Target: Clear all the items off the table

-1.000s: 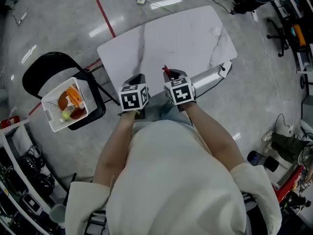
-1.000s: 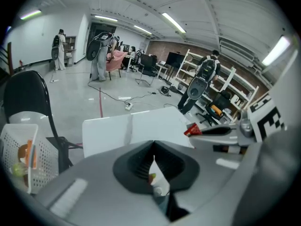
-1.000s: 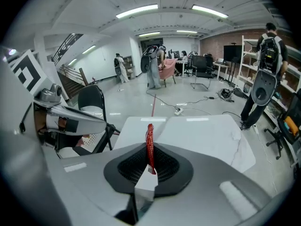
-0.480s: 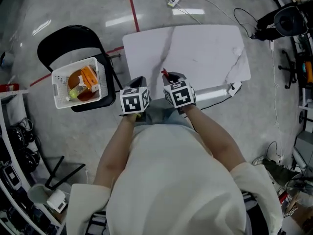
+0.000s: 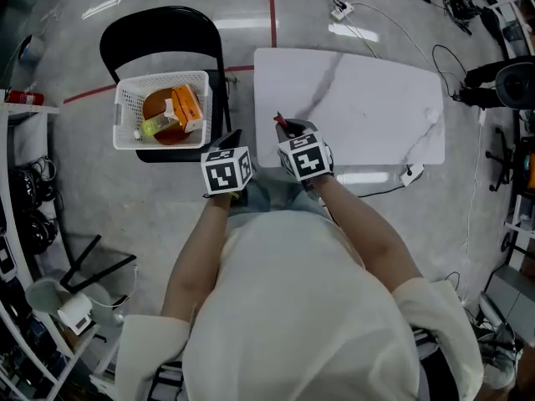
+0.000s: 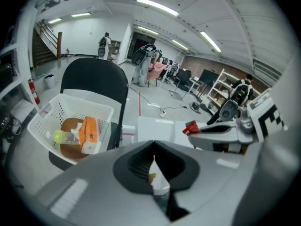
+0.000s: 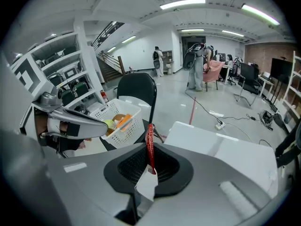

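Note:
My right gripper (image 5: 287,128) is shut on a thin red packet (image 5: 281,122), which stands edge-on between its jaws (image 7: 149,145). My left gripper (image 5: 235,136) is shut beside it; only a small white and green sliver shows deep between its jaws, and I cannot tell what it is. Both hang over the near left corner of the white marble table (image 5: 368,107), whose top is bare. To their left a white basket (image 5: 159,78) sits on a black chair (image 5: 159,36). It holds a brown round thing, an orange carton (image 5: 187,107) and a yellow-green bottle (image 5: 156,125).
Cables and a power strip (image 5: 343,11) lie on the floor beyond the table, and a red floor line (image 5: 272,7) runs away from it. A white plug (image 5: 410,174) hangs at the table's near right edge. Shelving (image 5: 25,224) with gear stands at the left.
The head view has swung left: the chair and basket have moved from the lower left to just left of the grippers, and the table has shifted right. Both grippers stay shut.

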